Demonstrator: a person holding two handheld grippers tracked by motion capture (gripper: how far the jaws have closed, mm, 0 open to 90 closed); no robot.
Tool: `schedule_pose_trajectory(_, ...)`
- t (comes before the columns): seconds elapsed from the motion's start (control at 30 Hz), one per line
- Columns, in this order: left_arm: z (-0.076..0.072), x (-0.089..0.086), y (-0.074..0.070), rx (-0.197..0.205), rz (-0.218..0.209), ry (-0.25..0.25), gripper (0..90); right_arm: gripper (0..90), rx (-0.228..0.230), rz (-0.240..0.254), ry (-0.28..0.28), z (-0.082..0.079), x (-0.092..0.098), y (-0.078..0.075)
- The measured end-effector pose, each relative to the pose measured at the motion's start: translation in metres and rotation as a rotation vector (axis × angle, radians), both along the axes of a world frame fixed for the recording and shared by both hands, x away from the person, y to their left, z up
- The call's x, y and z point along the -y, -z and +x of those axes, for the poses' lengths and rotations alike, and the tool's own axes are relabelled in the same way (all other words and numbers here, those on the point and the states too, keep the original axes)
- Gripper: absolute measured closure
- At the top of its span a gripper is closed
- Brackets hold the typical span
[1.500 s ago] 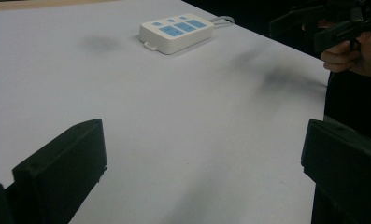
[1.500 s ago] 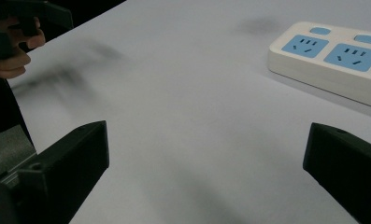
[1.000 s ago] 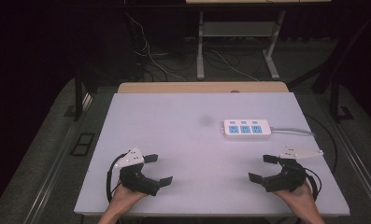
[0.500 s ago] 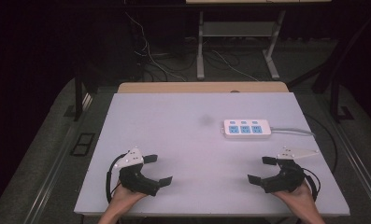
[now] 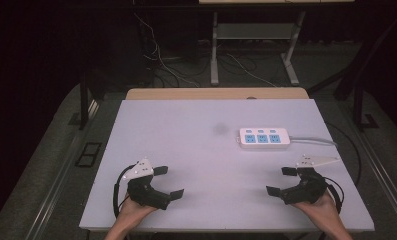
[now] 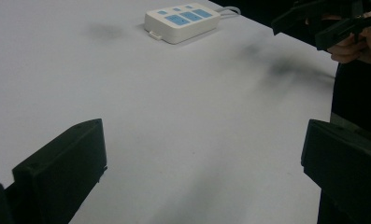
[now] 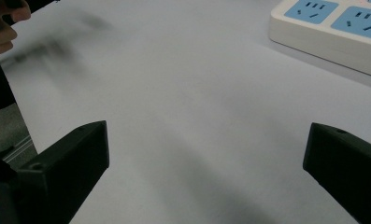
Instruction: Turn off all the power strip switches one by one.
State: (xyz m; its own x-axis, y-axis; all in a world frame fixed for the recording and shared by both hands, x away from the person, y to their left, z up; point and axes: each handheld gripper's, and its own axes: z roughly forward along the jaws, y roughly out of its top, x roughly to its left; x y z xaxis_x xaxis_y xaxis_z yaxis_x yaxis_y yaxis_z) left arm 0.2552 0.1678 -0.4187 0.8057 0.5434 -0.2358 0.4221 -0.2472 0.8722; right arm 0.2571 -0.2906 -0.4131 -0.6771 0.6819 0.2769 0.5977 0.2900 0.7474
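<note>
We hold both grippers low at the near edge of the worktop point(image 5: 186, 130), the left gripper point(image 5: 167, 182) toward the near left corner and the right gripper point(image 5: 282, 181) toward the near right corner, each with its jaws spread wide and nothing between them. The thing nearest to hand is the power strip point(image 5: 264, 138), a white block with three blue socket faces, lying flat toward the far right of the worktop, well apart from both grippers and closer to the right one. We judge it stiff and fairly light, with a smooth plastic shell that could slip under hard jaws, so we would take it across its narrow width, on the two long sides, near the middle. Its grey cable point(image 5: 313, 140) runs off toward the right edge and will likely drag or resist if we lift or slide the strip far. Nothing lies between us and the strip; there is just a faint dark smudge point(image 5: 219, 129) to its left. Beyond the far edge a wooden board point(image 5: 216, 94) adjoins the worktop.
</note>
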Motion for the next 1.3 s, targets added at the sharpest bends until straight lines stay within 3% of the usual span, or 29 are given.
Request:
schedule_pose_trajectory(0.8, 0.002, -0.002, 0.002, -0.006, -0.003, -0.011, 0.0, 0.1, -0.008, -0.036, -0.042, 0.023, 0.004, -0.028)
schedule_pose_trajectory(1.3, 0.002, -0.002, 0.003, -0.015, -0.005, -0.012, 0.0, 0.1, -0.012, -0.059, -0.047, 0.048, 0.013, -0.046)
